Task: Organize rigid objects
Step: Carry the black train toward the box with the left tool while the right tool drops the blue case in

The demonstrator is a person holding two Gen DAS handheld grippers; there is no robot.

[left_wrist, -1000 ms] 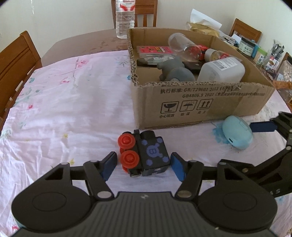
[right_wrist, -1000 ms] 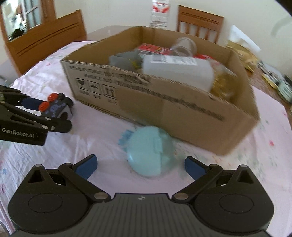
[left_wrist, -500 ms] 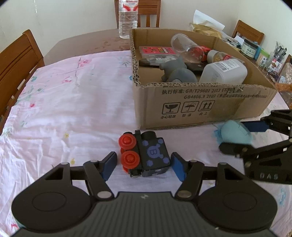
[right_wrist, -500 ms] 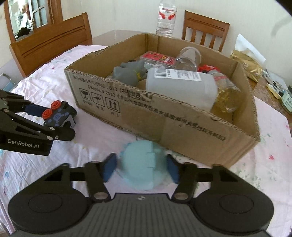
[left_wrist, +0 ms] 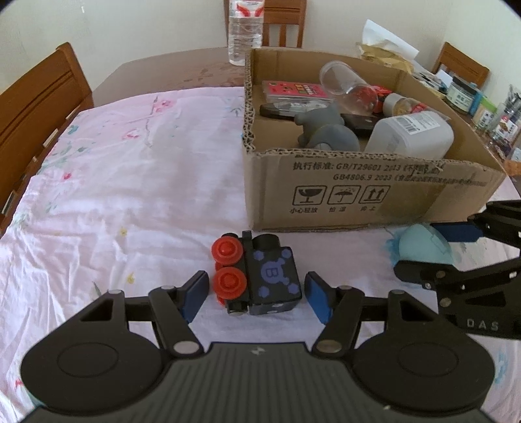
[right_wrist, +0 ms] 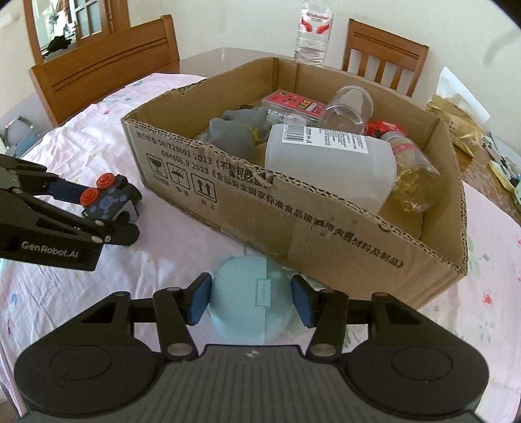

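Note:
A black toy train with red wheels lies on the pink floral cloth in front of the cardboard box. My left gripper straddles it, open, with a small gap at each blue pad. In the right wrist view the same train sits between the left fingers at the far left. My right gripper is shut on a round light-blue case, both pads pressed to its sides, close to the box's front wall. From the left wrist view the case shows between the right fingers.
The box holds a grey toy animal, a white bottle, a clear jar, a red card and more. A water bottle stands behind it. Wooden chairs ring the table. Jars and clutter crowd the far right.
My right gripper went from wide open around the blue case to shut on it and drew a little closer. The left gripper and the train have stayed put.

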